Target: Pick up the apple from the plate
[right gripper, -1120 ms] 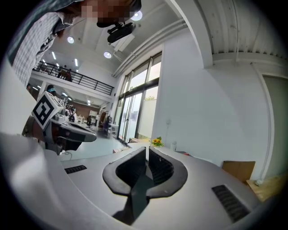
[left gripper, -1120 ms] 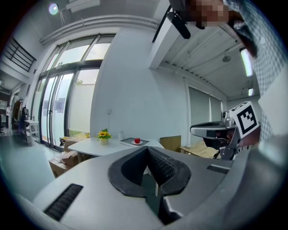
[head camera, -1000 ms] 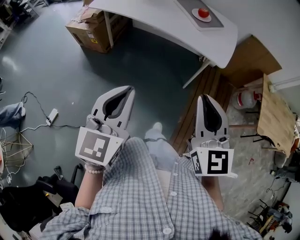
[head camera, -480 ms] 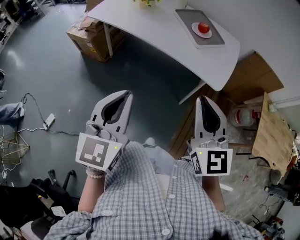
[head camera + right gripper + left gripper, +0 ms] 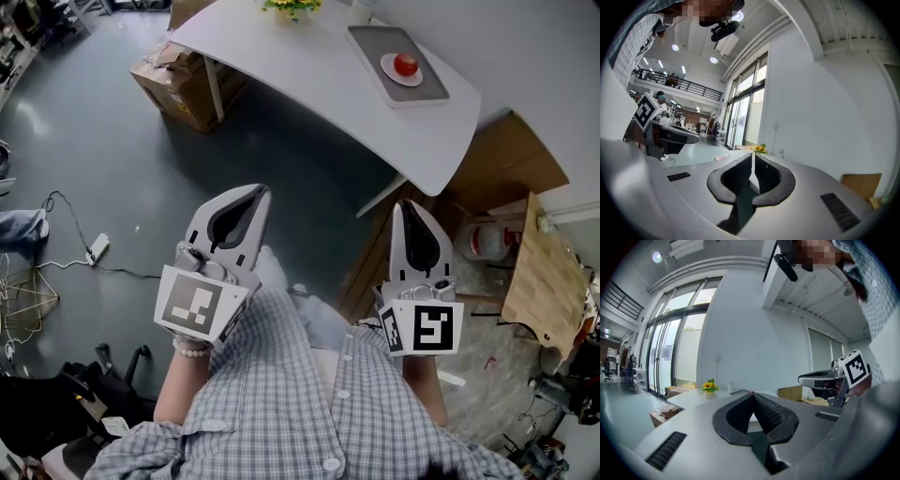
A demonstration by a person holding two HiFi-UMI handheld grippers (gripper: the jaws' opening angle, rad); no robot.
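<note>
The left tongs (image 5: 255, 197) were held out before the person's waist, their jaws pressed together with nothing between them. Well apart from them, up at twelve o'clock, ran the white counter (image 5: 309, 70). On it, toward one o'clock in the head view, lay a grey tray (image 5: 373, 45). On the tray sat a white plate (image 5: 387, 69), and on the plate was the red apple (image 5: 405, 64). The right tongs (image 5: 410, 208) hung at six o'clock from the apple, likewise closed up and empty.

To my eye the step in hand was the approach. The person would do well to walk up to the counter and spread one pair of jaws wide before arriving. Coming down from above would let them straddle the apple's broadest part, since a nudge from one side might roll it off the plate.

I counted one cardboard box (image 5: 183, 75) on the floor, two tongs, one counter, one bunch of yellow flowers (image 5: 292, 7), one tray, one plate and one apple.
</note>
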